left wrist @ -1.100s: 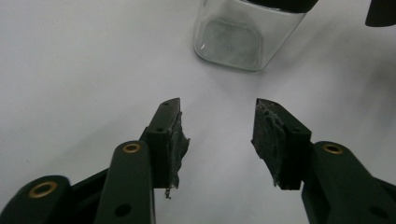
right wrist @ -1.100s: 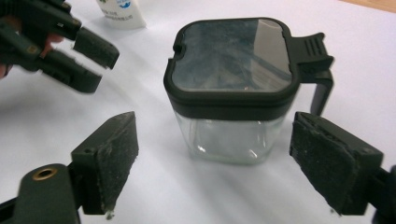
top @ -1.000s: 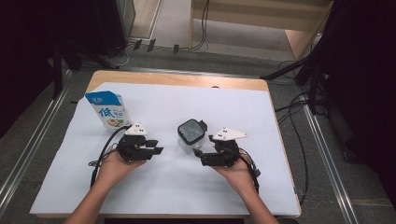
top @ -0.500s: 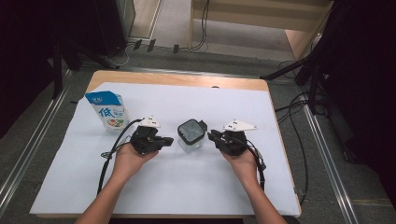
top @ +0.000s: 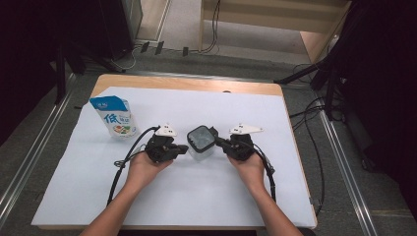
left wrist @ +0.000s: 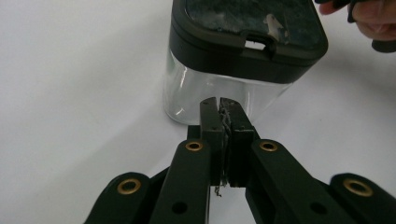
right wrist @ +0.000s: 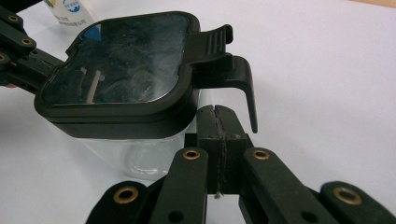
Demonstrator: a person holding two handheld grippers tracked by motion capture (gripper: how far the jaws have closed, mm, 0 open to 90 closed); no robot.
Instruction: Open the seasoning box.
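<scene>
Your left gripper [top: 183, 147] and right gripper [top: 220, 142] have both just snapped closed on nothing, tips right against the glass jar [top: 200, 142] sitting between them on the white table [top: 196, 196].

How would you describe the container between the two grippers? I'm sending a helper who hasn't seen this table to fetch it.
On the white sheet covering the table, look near the middle, between the left gripper and the right gripper, both shut. There stands a clear square jar with a black lid and a black clasp on one side. The only other item, a blue and white pouch, stands far left.
</scene>
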